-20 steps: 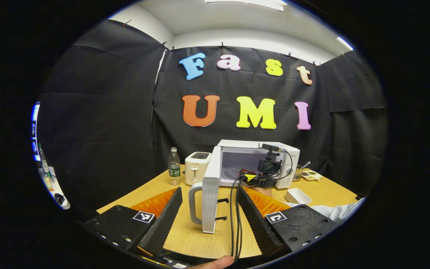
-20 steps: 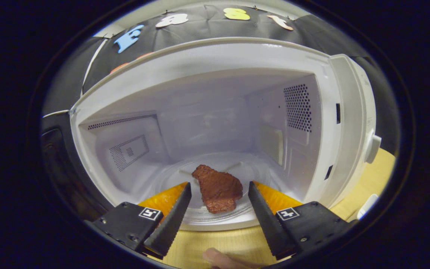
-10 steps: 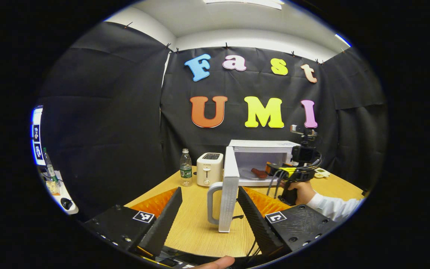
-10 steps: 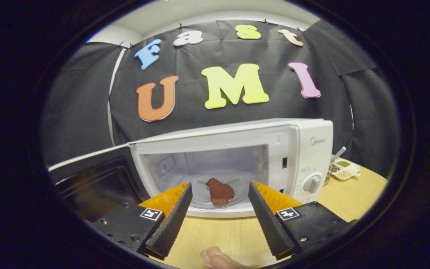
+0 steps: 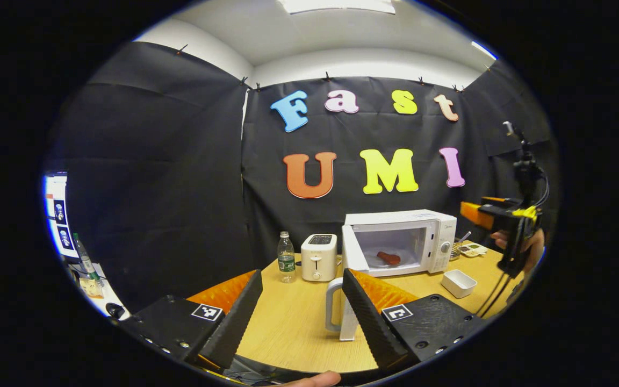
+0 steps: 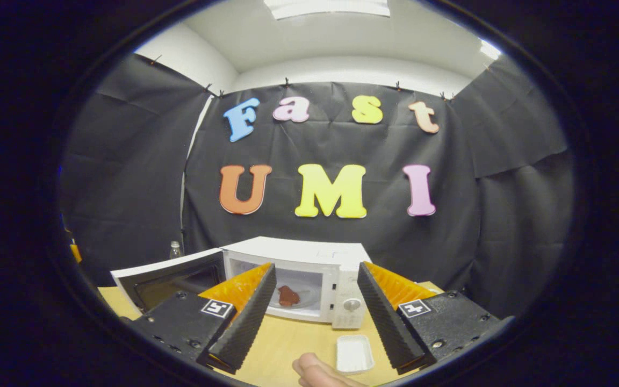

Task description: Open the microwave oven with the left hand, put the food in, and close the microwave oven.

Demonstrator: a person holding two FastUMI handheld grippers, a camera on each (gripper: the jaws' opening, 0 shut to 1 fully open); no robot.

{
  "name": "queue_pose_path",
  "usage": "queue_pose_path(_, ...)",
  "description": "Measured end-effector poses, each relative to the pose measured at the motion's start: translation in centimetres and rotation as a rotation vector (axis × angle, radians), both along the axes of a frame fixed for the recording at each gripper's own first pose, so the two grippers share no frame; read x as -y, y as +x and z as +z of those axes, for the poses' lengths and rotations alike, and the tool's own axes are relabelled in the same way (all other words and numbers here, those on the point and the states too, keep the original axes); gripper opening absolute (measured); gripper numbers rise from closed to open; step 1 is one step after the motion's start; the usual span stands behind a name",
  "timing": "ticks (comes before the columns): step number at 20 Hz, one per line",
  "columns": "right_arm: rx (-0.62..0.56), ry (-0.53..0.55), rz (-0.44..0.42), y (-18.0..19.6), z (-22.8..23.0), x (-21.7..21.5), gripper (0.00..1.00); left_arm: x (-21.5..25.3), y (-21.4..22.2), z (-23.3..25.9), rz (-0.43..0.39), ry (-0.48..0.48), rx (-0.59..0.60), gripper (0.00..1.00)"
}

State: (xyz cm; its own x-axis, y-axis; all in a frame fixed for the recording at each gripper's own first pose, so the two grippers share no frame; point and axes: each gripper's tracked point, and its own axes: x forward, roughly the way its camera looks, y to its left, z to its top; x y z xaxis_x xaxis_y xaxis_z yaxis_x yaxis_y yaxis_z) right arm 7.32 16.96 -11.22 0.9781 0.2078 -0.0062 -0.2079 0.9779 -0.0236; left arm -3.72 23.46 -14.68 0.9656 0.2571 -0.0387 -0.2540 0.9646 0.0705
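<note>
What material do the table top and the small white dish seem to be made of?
Table top: probably wood or wood-look laminate, pale with fine grain lines, matte. Small white dish: likely plastic or ceramic; smooth, plain, rounded rim; the look leaves it open.

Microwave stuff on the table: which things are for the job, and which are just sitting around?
For the job:
- microwave, its door hanging open
- food inside it
- left claw, open
- right claw, open

Just sitting around:
- toaster
- water bottle
- white dish
- little tray behind the microwave
</note>
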Motion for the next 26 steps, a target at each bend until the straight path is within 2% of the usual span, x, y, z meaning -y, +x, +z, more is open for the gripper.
queue_pose_path(3, 0.036, -0.011, -0.02, -5.4, 2.9, 4.8, 0.98, -1.4, 0.8, -0.7, 0.02, 0.027, -0.004, 0.92)
queue_pose_path(6, 0.029, -0.039, -0.042, -10.5, 3.8, 8.9, 0.99, -2.7, 1.9, -2.4, 0.037, 0.041, -0.026, 0.92)
queue_pose_path(8, 0.046, -0.051, -0.056, -13.0, 4.5, 11.4, 0.98, -3.2, 2.7, -2.7, 0.035, 0.019, 0.016, 0.93)
queue_pose_path(10, 0.069, -0.05, -0.086, -14.5, 5.0, 13.7, 0.98, -2.6, 4.1, -2.8, -0.011, -0.012, 0.063, 0.73)
queue_pose_path(11, 0.077, -0.049, -0.093, -15.0, 5.2, 14.5, 0.98, -3.2, 4.9, -4.0, -0.006, -0.033, 0.055, 0.63)
queue_pose_path(12, 0.086, -0.048, -0.095, -15.4, 5.2, 14.9, 0.98, -3.6, 5.6, -5.2, 0.004, -0.055, 0.038, 0.57)
queue_pose_path(13, 0.088, -0.05, -0.1, -15.5, 5.1, 15.4, 0.98, -4.6, 6.2, -5.8, 0.024, -0.07, 0.024, 0.34)
queue_pose_path(15, 0.073, -0.039, -0.104, -15.4, 4.3, 15.9, 0.98, -4.6, 7.4, -6.9, 0.014, -0.099, 0.009, 0.22)
queue_pose_path(16, 0.058, -0.031, -0.094, -15.3, 3.8, 15.8, 0.99, -3.9, 7.9, -7.6, -0.015, -0.121, -0.004, 0.02)
queue_pose_path(17, 0.04, -0.025, -0.083, -15.2, 3.3, 15.6, 0.98, -2.9, 8.4, -8.4, -0.068, -0.139, -0.023, 0.08)
queue_pose_path(18, 0.022, -0.022, -0.076, -15.0, 2.8, 15.6, 0.98, -2.3, 8.9, -8.8, -0.1, -0.138, -0.027, 0.08)
queue_pose_path(19, 0.008, -0.016, -0.076, -14.8, 2.4, 15.7, 0.98, -2.6, 10.2, -10.0, -0.098, -0.137, -0.049, 0.08)
queue_pose_path(20, 0.002, -0.013, -0.077, -14.7, 2.3, 15.9, 0.98, -2.5, 10.4, -10.2, -0.109, -0.143, -0.062, 0.01)
queue_pose_path(26, 0.007, -0.02, -0.101, -14.6, 2.2, 16.9, 0.99, -0.4, 11.3, -11.6, -0.167, -0.134, -0.094, 0.0)
